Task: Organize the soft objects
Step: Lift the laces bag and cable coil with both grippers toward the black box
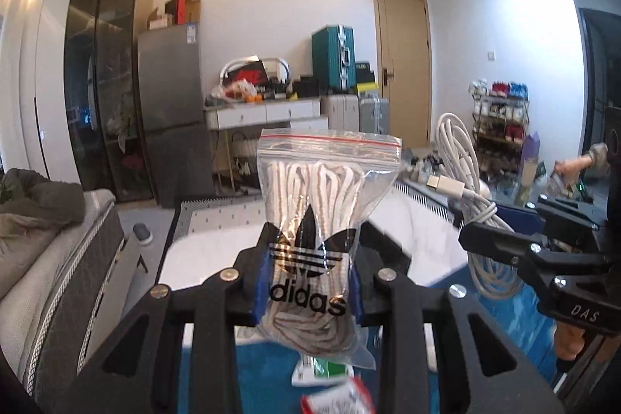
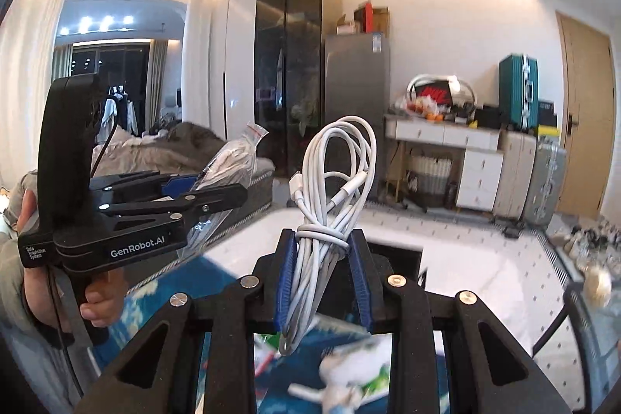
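My left gripper [image 1: 310, 243] is shut on a clear zip bag of white shoelaces [image 1: 314, 220] with a black Adidas logo, held upright in the air. My right gripper [image 2: 322, 239] is shut on a coiled white charging cable [image 2: 330, 189], also held up. In the left wrist view the right gripper [image 1: 473, 235] and its cable [image 1: 465, 177] show at the right. In the right wrist view the left gripper [image 2: 217, 193] and the bag [image 2: 229, 165] show at the left.
A blue patterned surface [image 1: 504, 301] lies below, with small packets [image 1: 337, 398] and white items [image 2: 341, 387] on it. A white marble table [image 2: 465, 274] is beyond. A bed [image 1: 46, 239] stands at the left. Fridge, desk and suitcases line the far wall.
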Motion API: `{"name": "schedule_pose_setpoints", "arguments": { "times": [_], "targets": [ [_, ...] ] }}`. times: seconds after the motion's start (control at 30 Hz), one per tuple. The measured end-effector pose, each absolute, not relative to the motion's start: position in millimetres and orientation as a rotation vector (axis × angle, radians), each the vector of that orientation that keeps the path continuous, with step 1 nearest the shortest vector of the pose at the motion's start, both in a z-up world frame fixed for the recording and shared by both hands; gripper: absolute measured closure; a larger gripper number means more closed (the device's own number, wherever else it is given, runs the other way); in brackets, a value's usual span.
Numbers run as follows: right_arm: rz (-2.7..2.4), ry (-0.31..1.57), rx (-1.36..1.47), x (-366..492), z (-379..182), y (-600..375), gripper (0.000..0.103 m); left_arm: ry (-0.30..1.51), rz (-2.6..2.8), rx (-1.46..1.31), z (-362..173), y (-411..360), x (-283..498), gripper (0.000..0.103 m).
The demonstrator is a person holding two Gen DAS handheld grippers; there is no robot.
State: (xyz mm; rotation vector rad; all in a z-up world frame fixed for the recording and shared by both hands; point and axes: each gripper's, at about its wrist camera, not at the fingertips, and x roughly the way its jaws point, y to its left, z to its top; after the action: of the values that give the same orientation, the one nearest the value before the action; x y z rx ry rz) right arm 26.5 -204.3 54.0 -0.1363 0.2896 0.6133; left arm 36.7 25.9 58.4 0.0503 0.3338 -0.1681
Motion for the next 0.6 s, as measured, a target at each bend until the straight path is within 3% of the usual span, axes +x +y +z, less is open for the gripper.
{"name": "schedule_pose_setpoints", "arguments": {
  "times": [0.27, 0.6],
  "targets": [
    [0.565, 0.233, -0.116, 61.7, 96.7, -197.3, 0.076, 0.327, -0.162, -0.020, 83.5, 29.9, 82.4, 0.072],
    [0.537, 0.442, -0.097, 148.1, 69.9, -172.4, 0.076, 0.527, -0.203, -0.081, 51.6, 21.8, 163.5, 0.073]
  ]
}}
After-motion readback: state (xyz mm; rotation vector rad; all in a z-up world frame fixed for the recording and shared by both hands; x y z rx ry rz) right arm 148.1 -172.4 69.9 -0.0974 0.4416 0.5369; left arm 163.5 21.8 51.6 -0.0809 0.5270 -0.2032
